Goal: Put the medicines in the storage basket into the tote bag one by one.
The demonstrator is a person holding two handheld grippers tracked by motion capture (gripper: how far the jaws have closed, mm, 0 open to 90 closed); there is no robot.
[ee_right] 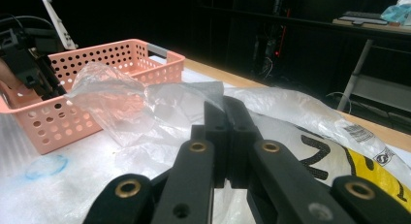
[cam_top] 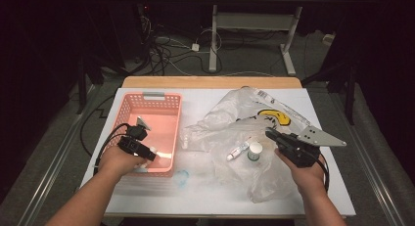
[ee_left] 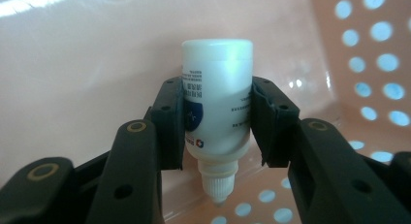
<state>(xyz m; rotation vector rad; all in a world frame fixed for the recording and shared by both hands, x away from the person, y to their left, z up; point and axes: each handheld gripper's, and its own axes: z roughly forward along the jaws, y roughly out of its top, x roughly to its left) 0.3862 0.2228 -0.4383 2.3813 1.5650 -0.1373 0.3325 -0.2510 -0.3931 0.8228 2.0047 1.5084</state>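
Left tongs [ee_left: 216, 124] gripped a white dropper bottle [ee_left: 216, 107] across its body, both pads pressed against its labelled sides, nozzle end pointing down toward the camera. The bottle hung inside the pink perforated basket [cam_top: 128, 108], near its front right corner, above the smooth basket floor. Right tongs [ee_right: 226, 136] were clenched with nothing visible between the jaws, resting against the crumpled clear plastic bag [cam_top: 230, 116] on the white worktop [cam_top: 205, 187]. Inside that bag lay a small tube [cam_top: 239, 150] and a white-capped vial [cam_top: 254, 150], just beside the right tongs.

Risk assessment: the pads held a smooth, rounded bottle along narrow contact lines, so a tilt of the hand could let it rotate or slip out. Release from any height would probably make it bounce or roll across the slick floor. The thin bag film could snag on the clenched right jaws and drag its contents.
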